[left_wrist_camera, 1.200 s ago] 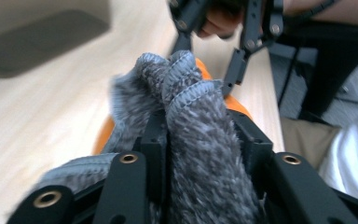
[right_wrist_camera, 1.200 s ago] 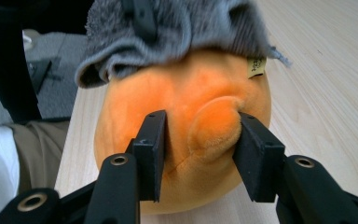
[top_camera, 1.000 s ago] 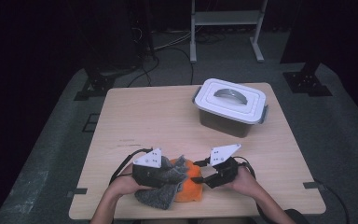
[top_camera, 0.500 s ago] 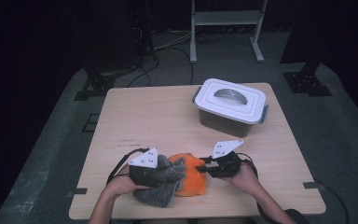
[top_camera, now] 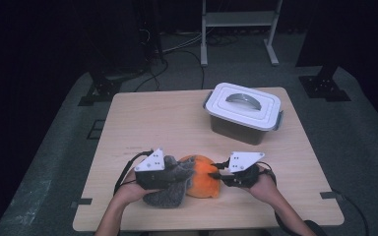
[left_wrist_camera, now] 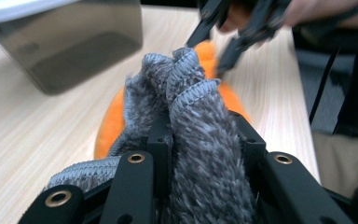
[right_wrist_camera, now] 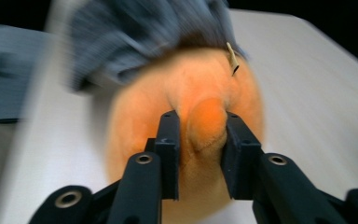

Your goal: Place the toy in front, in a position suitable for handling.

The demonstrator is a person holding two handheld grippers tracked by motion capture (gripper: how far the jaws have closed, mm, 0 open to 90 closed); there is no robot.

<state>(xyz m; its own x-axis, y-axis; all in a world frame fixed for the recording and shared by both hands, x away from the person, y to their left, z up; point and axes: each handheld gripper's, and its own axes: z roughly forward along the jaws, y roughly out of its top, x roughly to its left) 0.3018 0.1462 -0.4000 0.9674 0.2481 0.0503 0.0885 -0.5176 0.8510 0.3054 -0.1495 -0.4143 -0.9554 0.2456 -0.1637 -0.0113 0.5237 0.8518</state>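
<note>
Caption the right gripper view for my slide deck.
Right gripper pinching a fold of the orange plush beneath grey knit fabric.

We see a light wooden table (top_camera: pixel 152 118) bearing a lidded grey container (top_camera: pixel 242 112), an orange plush (top_camera: pixel 204 178) and a grey knit (top_camera: pixel 170 192).

A fuzzy grey knitted cloth (top_camera: pixel 170 183), flecked lighter and darker grey with a ribbed edge, lies against a plain bright orange soft thing (top_camera: pixel 204 176). The grippers' jaws are black, each topped with a pale grey plate dotted with small dark marks. The table (top_camera: pixel 162 123) is light wood grain. The box (top_camera: pixel 241 114) has a white lid over what looks like a smoky translucent brown-grey body.
</note>
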